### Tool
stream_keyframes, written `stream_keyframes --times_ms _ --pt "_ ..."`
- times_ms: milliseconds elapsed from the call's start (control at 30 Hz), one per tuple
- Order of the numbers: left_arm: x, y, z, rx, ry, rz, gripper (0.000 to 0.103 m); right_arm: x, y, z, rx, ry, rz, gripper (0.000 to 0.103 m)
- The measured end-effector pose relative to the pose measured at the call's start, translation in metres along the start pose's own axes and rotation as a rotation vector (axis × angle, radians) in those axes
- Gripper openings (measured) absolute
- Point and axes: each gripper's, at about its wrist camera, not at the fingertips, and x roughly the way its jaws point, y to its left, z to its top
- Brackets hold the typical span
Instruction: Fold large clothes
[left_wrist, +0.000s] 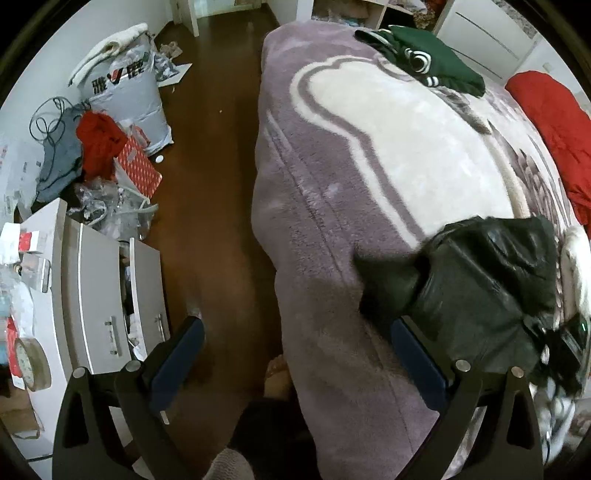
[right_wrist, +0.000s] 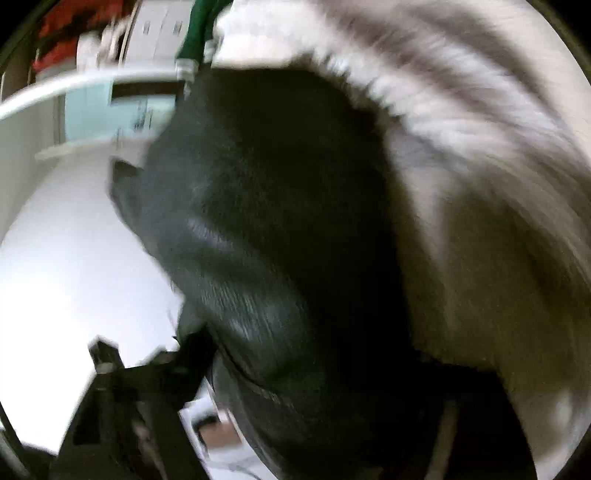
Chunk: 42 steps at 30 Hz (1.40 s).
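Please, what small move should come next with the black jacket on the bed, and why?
Probably bring the left gripper over to the black jacket. Its fingers stand open and empty above the floor, while the jacket lies bunched on the purple blanket and fills the blurred right view.

Black garment (left_wrist: 480, 280) lies on purple blanket (left_wrist: 325, 229).

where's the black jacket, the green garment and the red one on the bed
black jacket (left_wrist: 480, 273), left wrist view, on its shiny creased body
green garment (left_wrist: 439, 59), left wrist view, on its plain green back
red garment (left_wrist: 554, 129), left wrist view, on its middle folds
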Motion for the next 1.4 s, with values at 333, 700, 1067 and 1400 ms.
stream_keyframes --times_ms 333,700,1067,1400 --pt "0.004 -0.126 -0.041 0.231 0.078 -0.197 0.103 -0.106 -0.070 -0.152 0.373 -0.407 -0.007 0.073" --pt "0.067 -0.212 -0.050 0.324 0.114 -0.217 0.103 -0.217 -0.024 -0.178 0.234 -0.539 -0.137 0.073" --pt "0.107 -0.178 -0.045 0.248 0.207 -0.223 0.103 -0.122 -0.044 -0.007 0.206 -0.292 -0.356 0.018" --pt "0.055 -0.148 -0.064 0.185 0.188 -0.279 0.103 -0.197 -0.013 -0.075 0.247 -0.300 -0.132 0.058"
